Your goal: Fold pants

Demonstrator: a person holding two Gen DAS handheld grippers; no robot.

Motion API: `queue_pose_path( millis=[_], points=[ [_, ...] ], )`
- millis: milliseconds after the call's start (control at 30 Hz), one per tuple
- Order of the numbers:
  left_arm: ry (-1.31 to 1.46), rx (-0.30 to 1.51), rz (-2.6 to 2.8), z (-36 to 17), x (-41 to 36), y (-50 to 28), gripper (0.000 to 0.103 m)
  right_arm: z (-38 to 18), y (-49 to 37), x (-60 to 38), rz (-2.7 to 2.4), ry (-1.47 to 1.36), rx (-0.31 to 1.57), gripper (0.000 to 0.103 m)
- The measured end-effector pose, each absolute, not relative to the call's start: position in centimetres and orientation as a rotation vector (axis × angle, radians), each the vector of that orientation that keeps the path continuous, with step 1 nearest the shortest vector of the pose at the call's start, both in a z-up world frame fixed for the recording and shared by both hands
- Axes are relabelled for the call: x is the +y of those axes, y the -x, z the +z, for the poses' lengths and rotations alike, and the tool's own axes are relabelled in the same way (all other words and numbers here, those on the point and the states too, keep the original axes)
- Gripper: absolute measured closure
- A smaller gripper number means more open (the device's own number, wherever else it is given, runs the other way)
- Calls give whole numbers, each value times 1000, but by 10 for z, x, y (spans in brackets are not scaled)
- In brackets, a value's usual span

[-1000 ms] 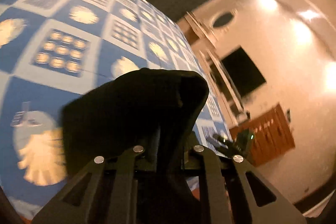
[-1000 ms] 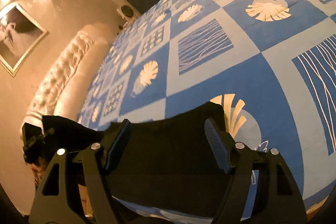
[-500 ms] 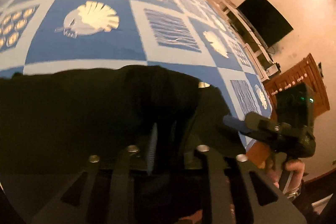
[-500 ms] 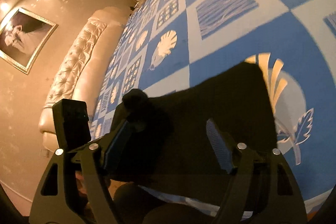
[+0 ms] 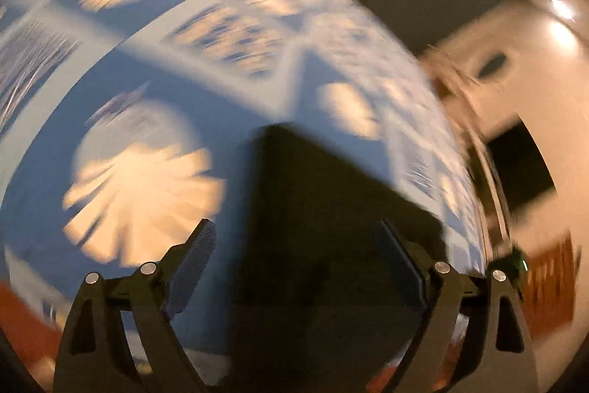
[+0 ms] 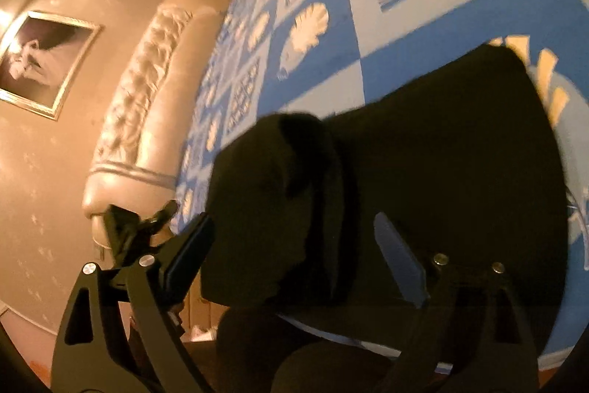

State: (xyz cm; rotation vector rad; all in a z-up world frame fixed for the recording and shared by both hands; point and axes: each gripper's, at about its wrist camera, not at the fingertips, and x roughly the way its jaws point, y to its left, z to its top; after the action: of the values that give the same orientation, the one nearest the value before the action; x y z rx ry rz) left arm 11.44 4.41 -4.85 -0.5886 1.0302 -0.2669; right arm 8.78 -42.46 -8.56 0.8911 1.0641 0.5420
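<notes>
my left gripper (image 5: pixel 294 256) jaws just sprang apart, nothing pinched – black pants (image 5: pixel 331 227) lie on blue bedspread (image 5: pixel 184 105) right ahead, bundle running away twd far corner. right gripper (image 6: pixel 294 245) also spread, just widened, empty; raised fold sits btwn its fingers. both equally near, i reckon.

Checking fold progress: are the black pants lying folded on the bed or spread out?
Folded: the black pants lie as a compact dark bundle on the blue patterned bedspread, with a thick doubled-over edge on the left.
</notes>
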Motion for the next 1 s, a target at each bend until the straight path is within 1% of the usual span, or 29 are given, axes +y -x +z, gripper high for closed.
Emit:
queue_pose_path(
  millis=[67, 133, 200, 467, 500, 533, 567, 600, 733, 833, 1000],
  points=[
    [701, 1113, -175, -70, 67, -121, 16, -90, -92, -417, 547, -890, 1071, 9],
    [808, 1130, -155, -82, 73, -123, 16, -91, -94, -405, 553, -843, 1079, 2],
    [842, 1144, -156, -87, 75, -123, 16, -89, -94, -393, 525, -762, 1096, 2],
    [712, 1144, -157, -83, 61, -125, 16, -81, -95, -368, 546, -637, 1121, 3],
    [707, 1143, -158, -82, 61, -123, 16, -79, -94, -360, 563, -603, 1137, 8],
    [703, 1144, -159, -82, 60, -123, 16, -79, -94, -356, 568, -579, 1152, 38],
    [701, 1145, -160, -83, 60, -123, 16, -82, -94, -353, 565, -558, 1174, 55],
    [700, 1147, -159, -84, 61, -124, 16, -85, -95, -350, 551, -542, 1193, 76],
    [699, 1149, -167, -84, 61, -122, 16, -81, -95, -358, 569, -570, 1184, 86],
    [703, 1146, -198, -82, 59, -121, 16, -63, -88, -377, 583, -597, 1121, 88],
    [676, 1135, -292, -76, 42, -117, 16, -40, -70, -421, 543, -603, 1054, 89]
  ],
)
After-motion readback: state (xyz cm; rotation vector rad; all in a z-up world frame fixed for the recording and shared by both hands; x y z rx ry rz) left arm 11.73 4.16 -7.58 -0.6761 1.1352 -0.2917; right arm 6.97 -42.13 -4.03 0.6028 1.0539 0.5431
